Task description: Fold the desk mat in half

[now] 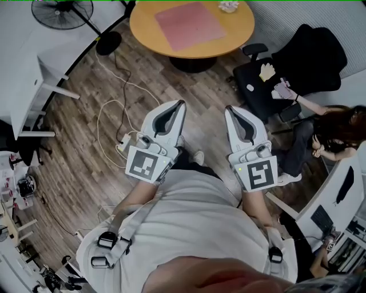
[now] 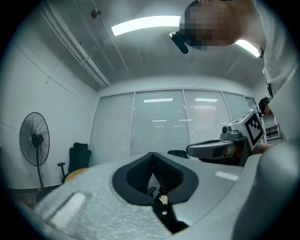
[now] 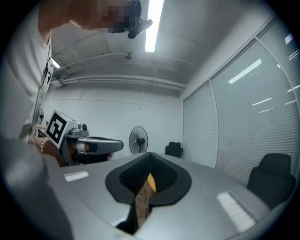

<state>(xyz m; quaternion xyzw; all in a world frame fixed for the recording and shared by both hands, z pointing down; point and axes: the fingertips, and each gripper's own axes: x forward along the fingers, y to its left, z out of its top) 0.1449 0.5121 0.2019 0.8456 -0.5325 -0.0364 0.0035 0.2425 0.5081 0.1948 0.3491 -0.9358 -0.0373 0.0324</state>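
Both shut and empty, the left tool (image 1: 180, 105) and right tool (image 1: 230, 110) hang well short of the worktop (image 1: 240, 28); open them before taking the near corners of the desk mat (image 1: 190, 25).

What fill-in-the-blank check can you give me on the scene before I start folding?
The desk mat on the round table is ___ in colour. The left gripper and right gripper are both ___, holding nothing. In the head view, the pedestal fan stands at the table's ___ side.
Missing words: pink; shut; left.
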